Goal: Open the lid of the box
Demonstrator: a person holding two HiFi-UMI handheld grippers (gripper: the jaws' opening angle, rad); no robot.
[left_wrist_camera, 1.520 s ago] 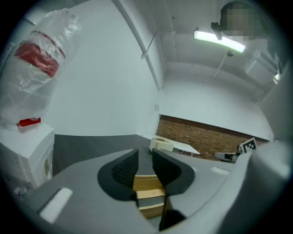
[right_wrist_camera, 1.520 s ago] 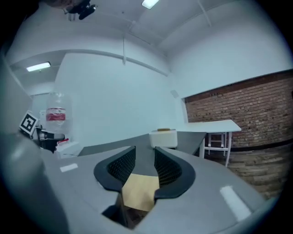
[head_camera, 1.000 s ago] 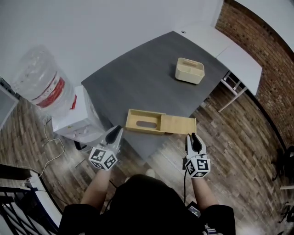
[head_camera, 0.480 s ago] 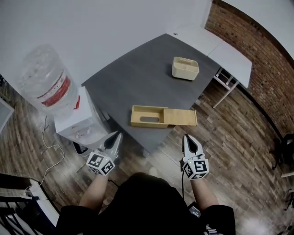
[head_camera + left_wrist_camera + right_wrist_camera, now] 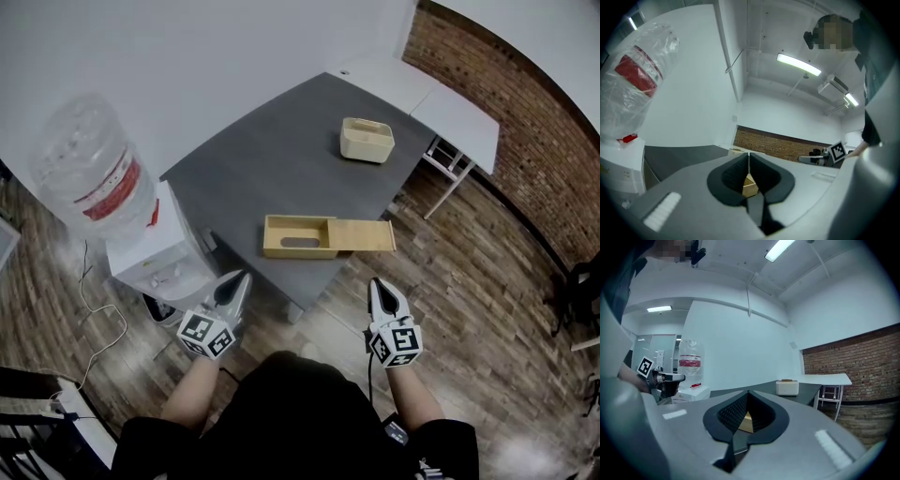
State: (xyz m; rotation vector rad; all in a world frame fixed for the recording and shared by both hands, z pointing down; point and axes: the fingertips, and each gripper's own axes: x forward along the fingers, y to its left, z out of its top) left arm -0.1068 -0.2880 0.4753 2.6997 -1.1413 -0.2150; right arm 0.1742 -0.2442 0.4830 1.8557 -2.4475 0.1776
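A flat wooden box [image 5: 298,236] lies near the front edge of the dark grey table [image 5: 272,159]. Its sliding lid [image 5: 361,235] is pulled out to the right, past the table's edge, and the box's inside shows. My left gripper [image 5: 240,278] is shut and empty, off the table at its front left. My right gripper [image 5: 376,285] is shut and empty too, below the lid's end and apart from it. A bit of the box shows behind the closed jaws in the left gripper view [image 5: 749,185] and in the right gripper view [image 5: 746,423].
A cream container [image 5: 367,140] stands at the far right of the table. A water dispenser [image 5: 141,246] with a big bottle [image 5: 84,167] stands at the left. White tables [image 5: 441,103] and a brick wall [image 5: 525,103] are at the right. The floor is wood.
Both grippers have drawn back from the table toward the person. The right gripper's jaws have gone from apart to shut. The box stays where it was with its lid slid out.
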